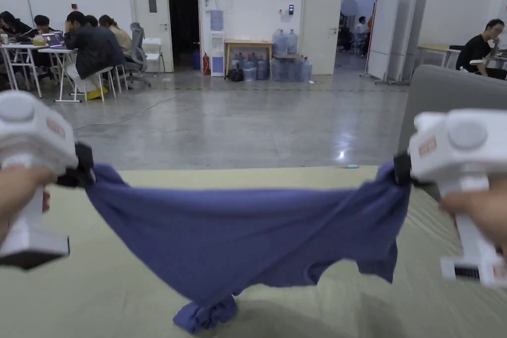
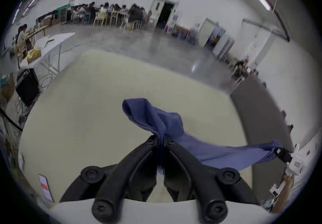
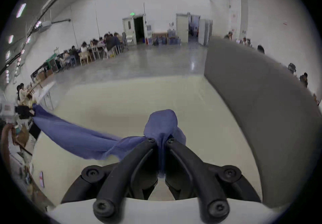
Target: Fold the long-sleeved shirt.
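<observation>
pale green matting covered the work surface across the lower frame, with grey floor and seated people behind at upper left. at the left edge the left gripper had its jaws clamped tight on one bunched corner of the blue long-sleeved shirt. the shirt hung stretched across the middle, sagging, its lowest bunch touching the matting at bottom centre. at the right edge the right gripper was pinched closed on the other corner.
</observation>
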